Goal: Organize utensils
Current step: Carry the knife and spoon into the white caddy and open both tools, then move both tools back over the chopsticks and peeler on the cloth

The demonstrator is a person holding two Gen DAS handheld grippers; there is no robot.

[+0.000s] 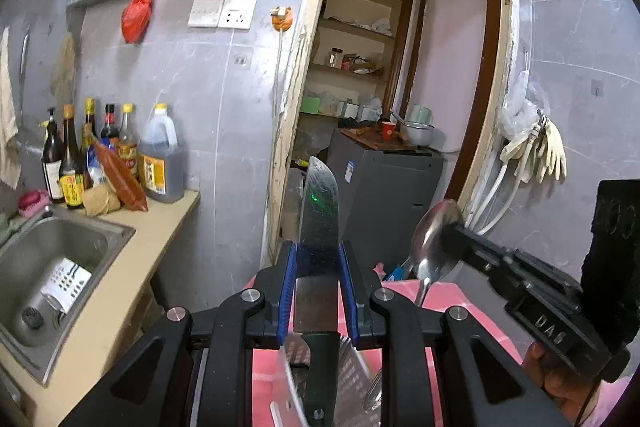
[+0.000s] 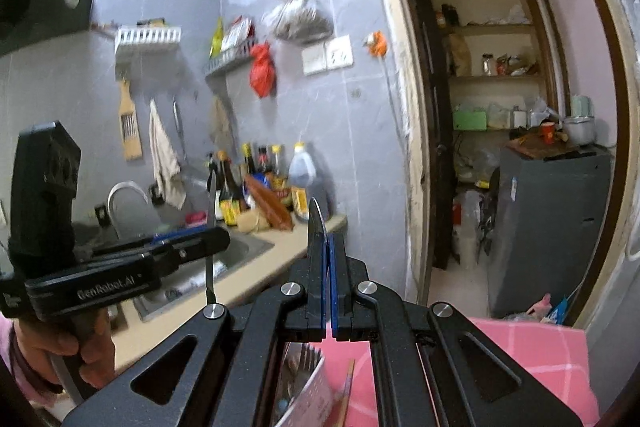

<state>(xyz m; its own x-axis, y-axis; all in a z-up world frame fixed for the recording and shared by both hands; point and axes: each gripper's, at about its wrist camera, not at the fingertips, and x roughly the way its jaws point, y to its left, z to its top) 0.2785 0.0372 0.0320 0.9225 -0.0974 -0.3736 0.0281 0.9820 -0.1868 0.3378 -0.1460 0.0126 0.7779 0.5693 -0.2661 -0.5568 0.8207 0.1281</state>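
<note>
Presently held, two items, both lifted clear of the counter [image 1: 160, 227] and the sink [image 1: 60, 255] beside it.

Item 1, chef's knife [image 1: 319, 223]. Broad steel blade, dark handle. My left tool [image 1: 319, 279] is clenched on it: the blue pads [image 1: 289, 291] press both flats of the blade just above the handle, tip pointing up and away from me. Seen edge-on from the right wrist view [image 2: 209, 239].

Item 2, large metal spoon [image 1: 436, 239]. My right tool [image 2: 328, 267] grips it at the bowl, pads nearly closed on the thin metal; the handle hangs down toward the pink checked cloth [image 1: 436, 295]. From the right wrist view only the dark rim of the bowl [image 2: 316, 223] shows above the fingers.

Item 3, remaining stock. Below both tools, resting on the cloth: a fork [image 2: 306, 355] and what looks like a perforated turner [image 1: 352, 379], partly hidden. No utensil holder shows in either view.

Step in hand, as I judge it: carrying, with both pieces picked and neither yet placed.

Next move calls for: finding the destination, keeping the knife tip turned away from my right tool, which is near, and setting each piece down separately before loosening.
</note>
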